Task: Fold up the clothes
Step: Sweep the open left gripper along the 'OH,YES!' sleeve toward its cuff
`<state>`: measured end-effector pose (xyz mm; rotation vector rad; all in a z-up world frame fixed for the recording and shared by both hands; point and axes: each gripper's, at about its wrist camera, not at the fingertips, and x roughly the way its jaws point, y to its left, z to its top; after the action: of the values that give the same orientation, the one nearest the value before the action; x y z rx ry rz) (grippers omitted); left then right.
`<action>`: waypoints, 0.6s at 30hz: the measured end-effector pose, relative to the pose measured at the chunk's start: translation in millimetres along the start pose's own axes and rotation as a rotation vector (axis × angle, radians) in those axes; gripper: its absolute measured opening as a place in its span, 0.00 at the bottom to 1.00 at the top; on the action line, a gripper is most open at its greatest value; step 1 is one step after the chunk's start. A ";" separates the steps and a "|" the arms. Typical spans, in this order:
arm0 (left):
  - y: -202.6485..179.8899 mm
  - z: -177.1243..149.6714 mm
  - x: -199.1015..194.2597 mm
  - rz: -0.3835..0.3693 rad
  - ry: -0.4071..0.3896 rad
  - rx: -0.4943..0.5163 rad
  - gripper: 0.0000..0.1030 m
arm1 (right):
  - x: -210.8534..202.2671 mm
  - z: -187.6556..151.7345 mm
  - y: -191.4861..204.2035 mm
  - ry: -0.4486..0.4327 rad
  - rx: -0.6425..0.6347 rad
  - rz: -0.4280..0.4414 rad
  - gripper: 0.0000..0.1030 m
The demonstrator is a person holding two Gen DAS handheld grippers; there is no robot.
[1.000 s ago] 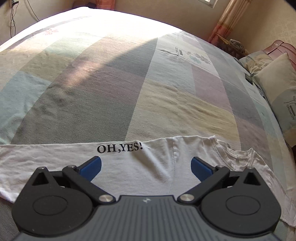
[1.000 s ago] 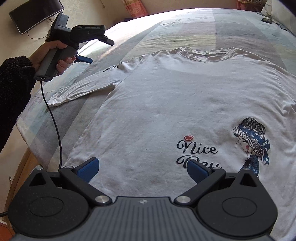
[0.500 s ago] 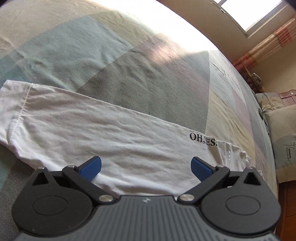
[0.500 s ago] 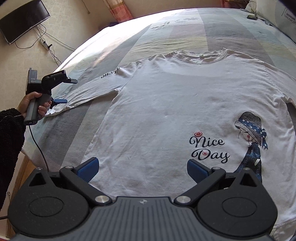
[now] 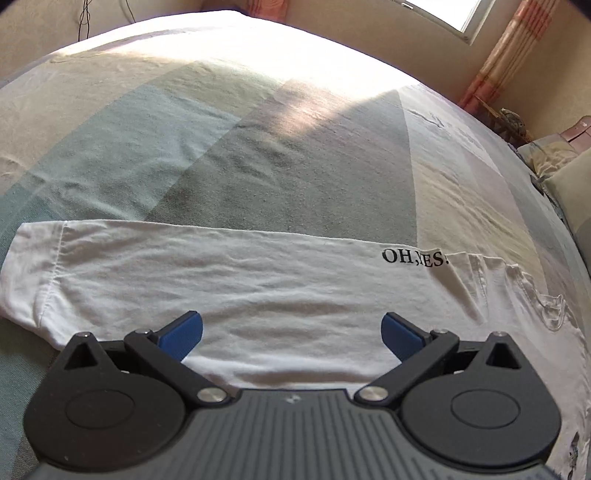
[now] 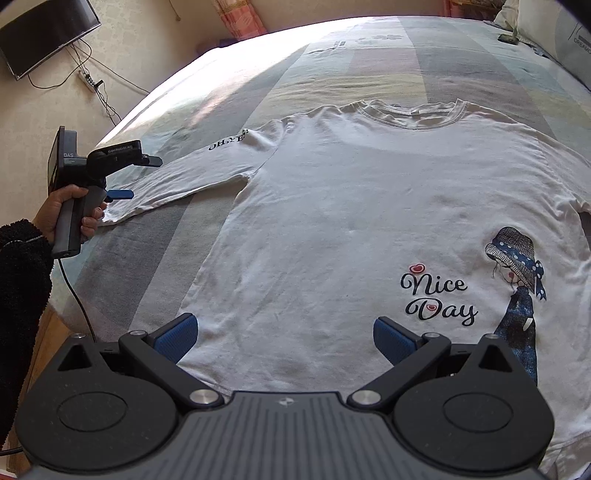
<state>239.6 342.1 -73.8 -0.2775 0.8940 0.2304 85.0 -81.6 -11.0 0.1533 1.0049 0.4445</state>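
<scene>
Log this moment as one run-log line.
white long-sleeve shirt: flat on bed | left gripper: open, over sleeve | right gripper: open, over hem

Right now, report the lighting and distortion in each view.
Left wrist view: sunlight blows out the far bedspread, a shadow falls below it, and the sleeve is sharp. Right wrist view: softer light on the shirt, with fisheye bending at the edges.

I see the T-shirt [image 6: 332,229] spread flat on the bed [image 6: 388,66], collar far, one sleeve [image 5: 207,273] stretched left; pillows [image 6: 554,33] lie far right.
</scene>
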 end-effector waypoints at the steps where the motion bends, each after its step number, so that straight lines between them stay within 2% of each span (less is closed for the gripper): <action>1: -3.3 -10.1 3.5 0.037 -0.004 0.026 0.99 | -2.9 -1.0 0.3 -0.005 0.001 -0.004 1.00; 4: -5.7 -37.6 -2.4 0.064 -0.066 0.121 0.99 | -7.1 -4.5 -2.3 -0.005 0.008 -0.013 1.00; 6: -1.1 -45.9 -11.4 0.045 -0.074 0.130 0.99 | -8.4 -6.9 -5.0 0.000 0.015 -0.017 1.00; 8: -0.3 -43.4 -17.8 0.047 -0.049 0.159 0.99 | -4.7 -8.7 -7.6 0.012 0.026 -0.015 1.00; 10: -0.9 -35.6 -26.1 0.008 -0.082 0.151 0.99 | -1.0 -10.5 -10.2 0.024 0.036 -0.014 1.00; 12: -3.0 -28.8 -31.0 -0.096 -0.122 0.111 0.99 | 3.0 -11.7 -11.1 0.034 0.041 -0.013 1.00; 14: -10.0 -24.6 -24.3 -0.183 -0.111 0.062 0.99 | 6.5 -11.4 -9.6 0.043 0.037 -0.018 1.00; 17: -19.8 -32.1 -6.7 -0.188 -0.053 0.047 0.99 | 8.3 -12.1 -6.2 0.046 0.025 -0.026 1.00; 18: -21.8 -36.2 -7.2 -0.183 -0.061 0.069 0.99 | 7.8 -12.6 -6.0 0.046 0.021 -0.030 1.00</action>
<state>215.5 309.0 -86.6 -0.2849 0.8093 0.0383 79.7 -84.6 -25.7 0.1475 1.0561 0.4118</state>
